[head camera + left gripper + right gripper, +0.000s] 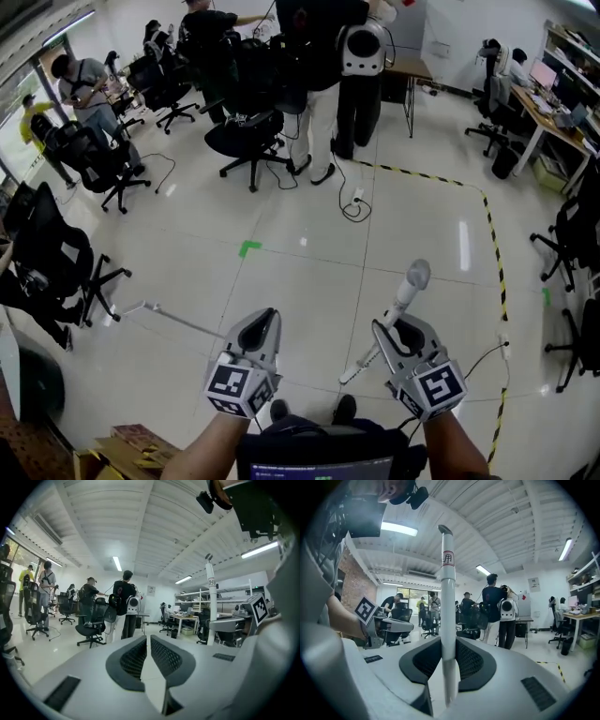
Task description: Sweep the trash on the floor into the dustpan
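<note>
In an open-plan workroom, a person stands on the pale tiled floor [309, 281] with a gripper in each hand. The right gripper [398, 330] [447, 641] has its jaws clamped on a white handle [405, 298] [447, 597]. The handle stands upright between the jaws, its rounded cap above and its lower end slanting down toward the person's feet. The left gripper [262, 323] [147, 639] has its jaws drawn almost together, with only a thin slit between them and nothing showing there. In the head view, a thin grey rod [178, 321] runs out from that gripper's left side, low over the floor. Whether the jaws hold it is unclear. A green tape mark [248, 247] lies on the tiles ahead. Beyond it are a black office chair [248, 141] and several people standing.
</note>
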Available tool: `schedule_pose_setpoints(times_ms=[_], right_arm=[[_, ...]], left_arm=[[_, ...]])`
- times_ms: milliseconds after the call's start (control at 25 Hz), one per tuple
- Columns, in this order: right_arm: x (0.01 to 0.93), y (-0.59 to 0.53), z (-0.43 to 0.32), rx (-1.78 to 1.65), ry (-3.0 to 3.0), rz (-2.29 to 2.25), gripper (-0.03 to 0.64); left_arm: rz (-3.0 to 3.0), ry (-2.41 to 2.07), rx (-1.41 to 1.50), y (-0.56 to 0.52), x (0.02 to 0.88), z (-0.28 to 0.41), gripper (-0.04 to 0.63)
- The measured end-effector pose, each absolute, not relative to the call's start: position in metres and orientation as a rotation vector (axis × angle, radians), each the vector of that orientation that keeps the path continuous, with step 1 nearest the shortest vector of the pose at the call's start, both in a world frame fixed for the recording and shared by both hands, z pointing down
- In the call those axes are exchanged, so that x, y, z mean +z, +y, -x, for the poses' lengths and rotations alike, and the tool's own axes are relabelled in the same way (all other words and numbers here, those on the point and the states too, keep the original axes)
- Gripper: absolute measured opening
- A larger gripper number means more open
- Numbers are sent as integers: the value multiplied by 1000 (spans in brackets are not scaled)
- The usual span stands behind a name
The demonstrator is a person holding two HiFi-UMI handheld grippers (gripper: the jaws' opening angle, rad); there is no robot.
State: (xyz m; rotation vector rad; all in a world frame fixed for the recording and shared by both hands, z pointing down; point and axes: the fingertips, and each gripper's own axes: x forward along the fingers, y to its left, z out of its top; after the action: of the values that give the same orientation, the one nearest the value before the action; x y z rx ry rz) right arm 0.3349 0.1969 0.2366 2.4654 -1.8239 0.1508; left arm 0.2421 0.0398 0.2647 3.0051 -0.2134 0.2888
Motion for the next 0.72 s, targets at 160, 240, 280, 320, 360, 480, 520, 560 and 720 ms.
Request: schedule_pose_setpoints(times_ms=[160, 240, 280, 320, 360, 480, 520, 560, 720], right_arm=[[228, 199, -308, 114, -1738, -2532, 106], [226, 196, -286, 104, -1685, -2589, 106], [225, 192, -275, 102, -1663, -2613, 106], [223, 187, -266, 104, -1643, -2631, 106], [221, 182, -258, 108, -1623, -2646, 106], [219, 167, -237, 131, -1561, -2694, 106], [218, 162, -230, 136, -1544, -2712, 106], [216, 158, -223, 139, -1529, -2728, 106], [206, 146, -196, 155, -1514, -2762, 106]], left_arm=[[-3013, -152, 251, 26, 260, -210, 26], [-3013, -98, 244, 13, 261, -187, 26], [-3009, -81, 245, 4, 260, -176, 26], [-3001, -64, 246, -5, 259, -166, 26], [-2994, -39, 249, -13, 257, -157, 26], [-3007, 46, 258, -34, 254, -136, 26], [-3014, 67, 257, -40, 253, -130, 26], [-3018, 81, 259, -46, 251, -124, 26], [-3028, 101, 246, -59, 243, -105, 26]])
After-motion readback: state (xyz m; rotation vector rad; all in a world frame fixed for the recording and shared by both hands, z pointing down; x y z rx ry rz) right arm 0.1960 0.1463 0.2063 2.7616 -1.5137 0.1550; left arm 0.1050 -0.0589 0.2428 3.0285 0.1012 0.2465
